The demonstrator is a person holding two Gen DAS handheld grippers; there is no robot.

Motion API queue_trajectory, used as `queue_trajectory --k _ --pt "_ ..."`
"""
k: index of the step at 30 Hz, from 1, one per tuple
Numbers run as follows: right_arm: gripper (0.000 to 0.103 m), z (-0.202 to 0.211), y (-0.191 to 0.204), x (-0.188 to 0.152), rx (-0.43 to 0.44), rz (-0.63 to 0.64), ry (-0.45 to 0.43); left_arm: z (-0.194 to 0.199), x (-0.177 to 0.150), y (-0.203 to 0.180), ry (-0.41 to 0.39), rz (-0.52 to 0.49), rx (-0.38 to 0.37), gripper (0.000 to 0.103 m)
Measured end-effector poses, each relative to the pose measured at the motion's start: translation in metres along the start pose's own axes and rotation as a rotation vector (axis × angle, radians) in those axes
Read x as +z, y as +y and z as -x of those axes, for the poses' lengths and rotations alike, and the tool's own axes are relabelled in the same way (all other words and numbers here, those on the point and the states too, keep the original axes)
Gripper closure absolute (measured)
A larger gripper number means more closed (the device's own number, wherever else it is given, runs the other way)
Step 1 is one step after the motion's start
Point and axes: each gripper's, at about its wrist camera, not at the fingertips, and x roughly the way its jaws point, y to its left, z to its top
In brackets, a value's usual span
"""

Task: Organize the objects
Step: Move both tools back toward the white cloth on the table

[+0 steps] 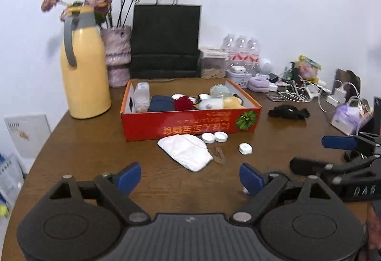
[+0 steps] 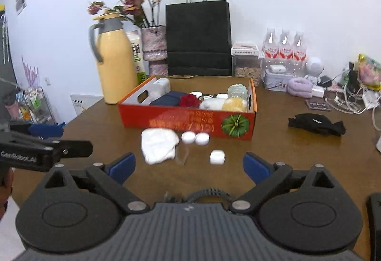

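Orange cardboard box (image 1: 190, 124) sits mid-table in the left wrist view, holding a navy pouch (image 1: 161, 103), a red rose-like item (image 1: 183, 103), a clear bottle (image 1: 220, 91), white and yellow soft items and a white pack at its left end. Just in front of it lie a white folded cloth (image 1: 187, 151), 2 white caps (image 1: 214, 137) touching each other, and 1 small white case (image 1: 245, 148). Left gripper (image 1: 190, 177) stands wide, nothing between its blue pads; the right gripper shows at the right edge. Right wrist view: same box (image 2: 185, 120), cloth (image 2: 158, 145), caps (image 2: 195, 138) and case (image 2: 217, 157); right gripper (image 2: 189, 168) is also wide and empty. Only this view shows a carton (image 2: 138, 58) behind the yellow thermos (image 2: 114, 63) and a shelf rack at far left. Brown wooden table (image 2: 285, 156), white wall, black paper bag (image 2: 198, 39), 3 water bottles (image 2: 284, 46), black cloth (image 2: 316, 124), tangled cables.
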Motion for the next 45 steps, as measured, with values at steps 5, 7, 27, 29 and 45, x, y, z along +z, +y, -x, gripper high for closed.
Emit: queue_trajectory --k 5,7,27,29,45 --pt "0.003 0.015 0.011 -0.015 -0.004 0.032 0.000 0.010 -0.014 0.001 -0.017 0.053 -0.049 0.011" --pt "0.003 0.017 0.011 -0.017 -0.015 0.028 -0.022 0.005 -0.014 0.001 -0.010 0.047 -0.015 0.011" --pt "0.070 -0.147 0.008 0.015 0.048 -0.092 0.155 -0.159 0.018 0.056 0.085 -0.096 0.056 0.033" --pt "0.070 -0.157 0.007 0.017 0.119 -0.137 0.184 -0.179 0.025 0.062 0.093 -0.095 0.010 0.033" --pt "0.081 -0.193 0.013 0.015 0.036 -0.168 0.234 -0.200 0.018 0.064 0.145 0.039 -0.010 0.089"
